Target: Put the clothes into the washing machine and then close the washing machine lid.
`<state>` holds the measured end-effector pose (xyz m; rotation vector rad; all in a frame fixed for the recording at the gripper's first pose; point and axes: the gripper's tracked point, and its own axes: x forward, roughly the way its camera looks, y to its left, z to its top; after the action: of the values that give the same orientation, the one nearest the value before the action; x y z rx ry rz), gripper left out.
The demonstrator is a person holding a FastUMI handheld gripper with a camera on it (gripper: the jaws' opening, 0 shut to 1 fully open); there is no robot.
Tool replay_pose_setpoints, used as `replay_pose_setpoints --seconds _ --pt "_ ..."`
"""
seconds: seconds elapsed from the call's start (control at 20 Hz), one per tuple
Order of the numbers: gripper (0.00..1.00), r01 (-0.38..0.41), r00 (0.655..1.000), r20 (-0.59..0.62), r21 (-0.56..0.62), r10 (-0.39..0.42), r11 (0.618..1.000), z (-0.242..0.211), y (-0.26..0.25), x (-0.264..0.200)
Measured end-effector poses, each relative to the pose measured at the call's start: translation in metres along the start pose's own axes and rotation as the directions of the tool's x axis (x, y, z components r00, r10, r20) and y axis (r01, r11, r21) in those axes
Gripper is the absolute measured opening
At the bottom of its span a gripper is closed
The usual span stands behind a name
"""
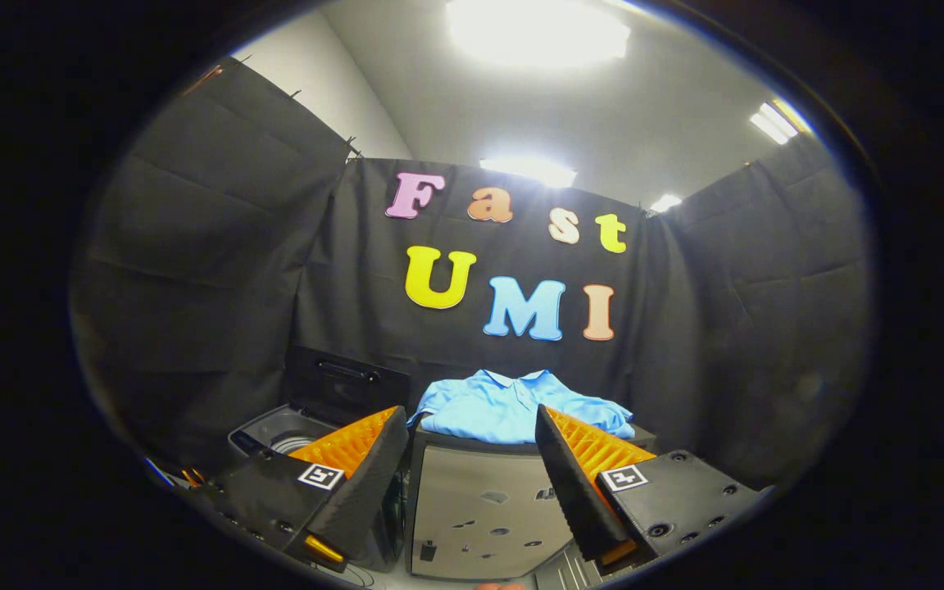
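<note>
A light blue shirt (pixel 513 406) lies folded on top of a grey cabinet (pixel 480 508), beyond my fingers and between them. To the left of the cabinet stands the washing machine (pixel 279 430) with its dark lid (pixel 345 383) raised against the booth wall; part of the drum opening shows behind my left finger (pixel 357 475). My gripper (pixel 472 447) is open, with nothing between its fingers, held well back from the shirt. The right finger (pixel 578 483) covers the cabinet's right front corner.
Black cloth walls close the booth on three sides. The grey cabinet's front panel faces me just ahead. Small items lie on the floor to the left of the washing machine (pixel 185 474), too small to tell.
</note>
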<state>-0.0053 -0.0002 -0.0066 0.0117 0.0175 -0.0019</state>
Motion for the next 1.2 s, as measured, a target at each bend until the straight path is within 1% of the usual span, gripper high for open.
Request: replay_pose_setpoints --seconds 0.6,0.85,1.0,1.1,1.2 --pt "0.98 0.01 1.0 -0.018 0.005 -0.009 1.0 -0.004 -0.005 0.003" --pt "0.98 0.016 0.999 -0.042 0.036 -0.014 0.999 -0.006 -0.004 0.008" --pt "0.98 0.029 0.999 -0.039 0.038 -0.028 0.999 0.004 -0.007 0.018" --pt "0.98 0.023 0.999 -0.035 0.024 -0.023 0.999 0.013 -0.006 0.031" --pt "0.98 0.037 0.999 -0.019 0.005 -0.037 0.999 0.025 -0.015 0.044"
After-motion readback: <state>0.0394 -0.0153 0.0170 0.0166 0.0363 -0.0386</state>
